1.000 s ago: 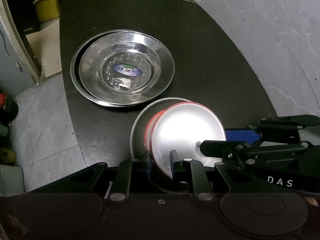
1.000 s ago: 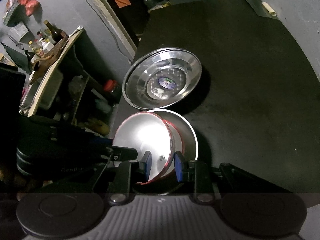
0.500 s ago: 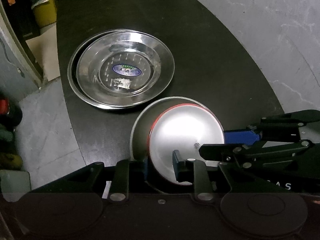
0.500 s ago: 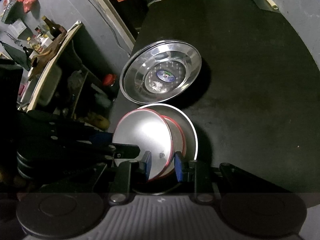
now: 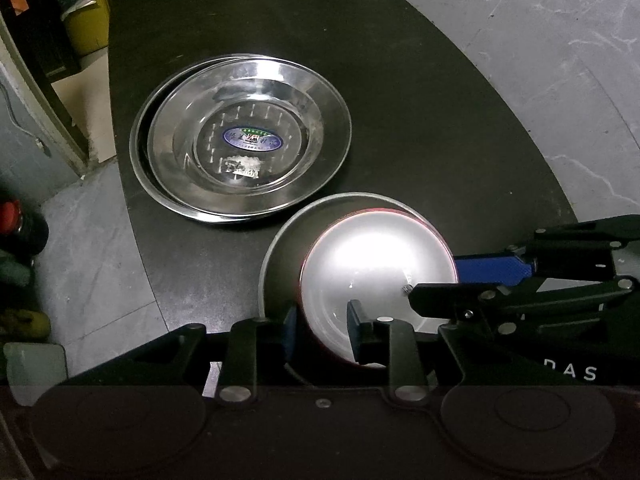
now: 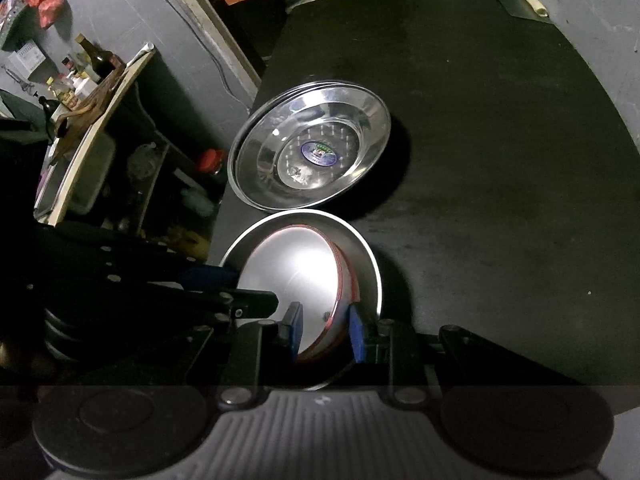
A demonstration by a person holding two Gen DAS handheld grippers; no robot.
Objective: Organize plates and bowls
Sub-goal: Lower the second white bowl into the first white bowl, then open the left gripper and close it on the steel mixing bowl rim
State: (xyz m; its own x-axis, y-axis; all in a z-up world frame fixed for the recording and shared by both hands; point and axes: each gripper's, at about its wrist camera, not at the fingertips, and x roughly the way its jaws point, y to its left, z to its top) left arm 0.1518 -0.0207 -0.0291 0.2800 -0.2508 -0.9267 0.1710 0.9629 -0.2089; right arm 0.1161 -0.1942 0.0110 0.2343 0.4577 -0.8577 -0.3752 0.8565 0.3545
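A red-rimmed steel bowl [image 5: 376, 264] sits tilted inside a larger plain steel bowl [image 5: 280, 256] on the black table. My left gripper [image 5: 320, 330] is shut on the red-rimmed bowl's near rim. My right gripper [image 6: 326, 332] is shut on the same bowl's [image 6: 292, 272] rim from the opposite side; its fingers [image 5: 492, 270] show in the left wrist view. The larger bowl [image 6: 366, 256] surrounds it. Two stacked steel plates [image 5: 244, 140] lie just beyond the bowls, also seen in the right wrist view [image 6: 312, 148].
The black table [image 5: 400, 80] ends in a curved left edge near the plates. Grey floor [image 5: 92, 232] lies below it. A yellow box [image 5: 88, 24] stands at far left. A shelf with bottles [image 6: 80, 76] stands left of the table.
The red-rimmed bowl has sunk lower and further into the larger bowl, held by both grippers. The plates have not moved.
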